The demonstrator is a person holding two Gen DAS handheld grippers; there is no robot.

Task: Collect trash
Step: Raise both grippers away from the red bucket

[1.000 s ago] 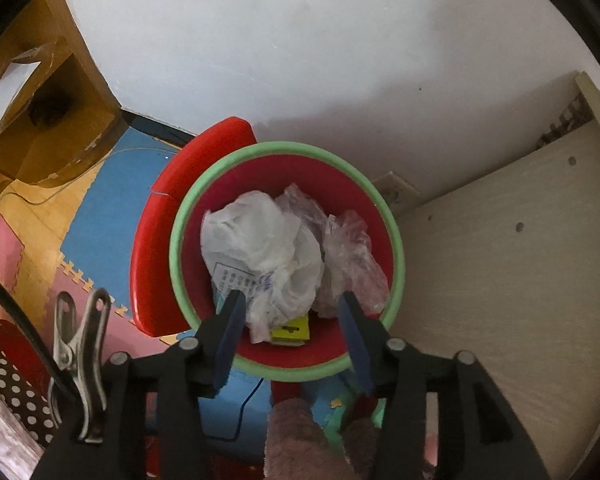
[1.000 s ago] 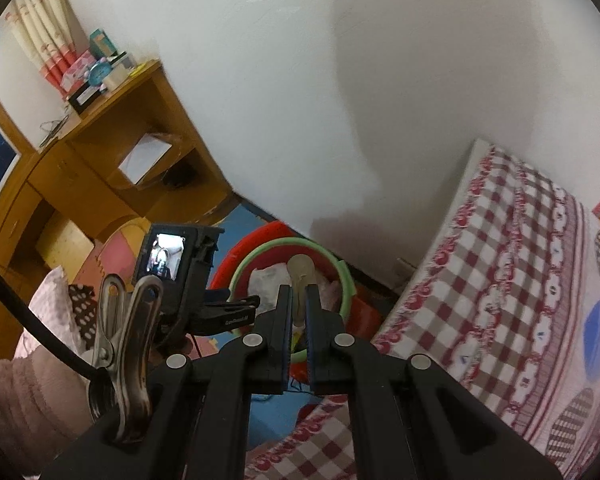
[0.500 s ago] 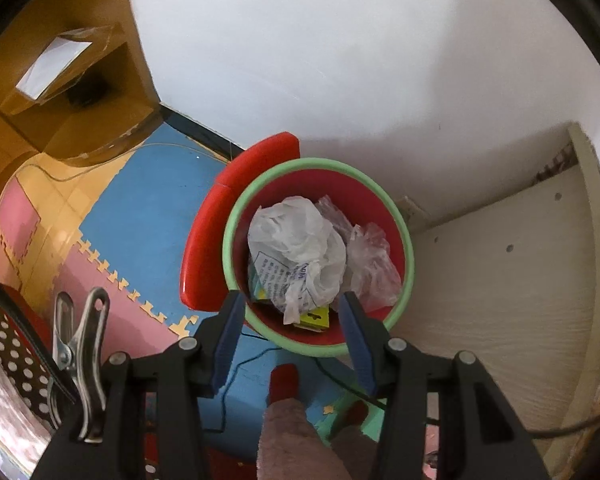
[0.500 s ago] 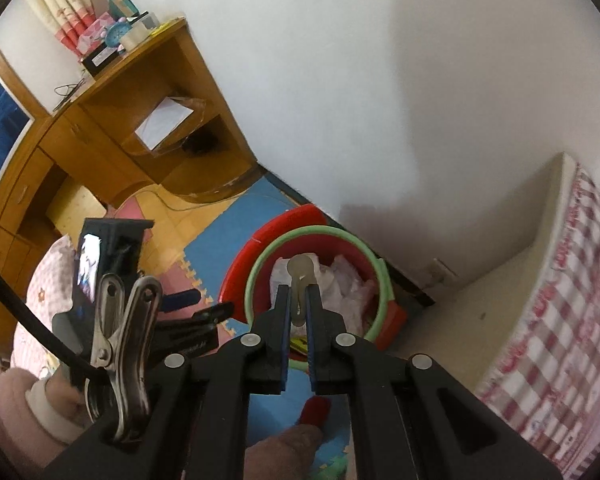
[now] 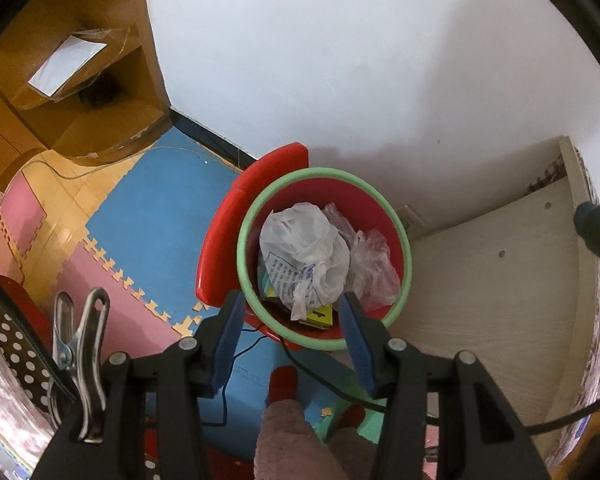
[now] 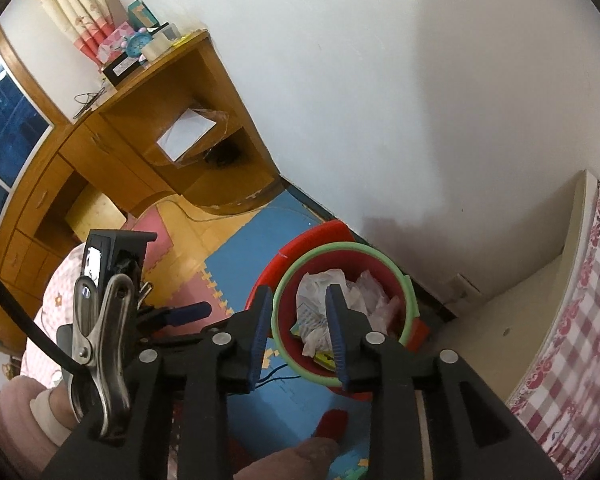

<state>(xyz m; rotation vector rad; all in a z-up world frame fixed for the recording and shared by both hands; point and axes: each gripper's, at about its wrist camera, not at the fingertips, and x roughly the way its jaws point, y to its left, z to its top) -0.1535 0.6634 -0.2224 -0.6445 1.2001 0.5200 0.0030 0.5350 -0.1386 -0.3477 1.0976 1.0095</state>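
Red bin with green rim stands on the foam-mat floor, close to the white wall and just beside the pale bed frame side. Inside: crumpled white plastic bag with blue print, clear crinkled plastic to its right, a yellow scrap at the near edge. A red curved piece sits against the bin's left side.

Left hand-held gripper: points steeply down over the bin's near rim, jaws parted, nothing between the blue pads. Right hand-held gripper: angled down at the bin from further back, jaws just been opening, now released, nothing gripped; left finger lines up outside the rim, right finger over the trash.

Left wrist view only: bin contents straight from above, a black cable running under the bin's near side, the tip of the other gripper's finger at the right edge.

Right wrist view only: wooden desk with clutter on top, a white sheet in its shelf, curtain, dark window, checked red bedding, and the left gripper's body with its small screen, held by a hand in a pink sleeve at lower left.

Both views: a slippered foot at the bottom edge, near the bin.
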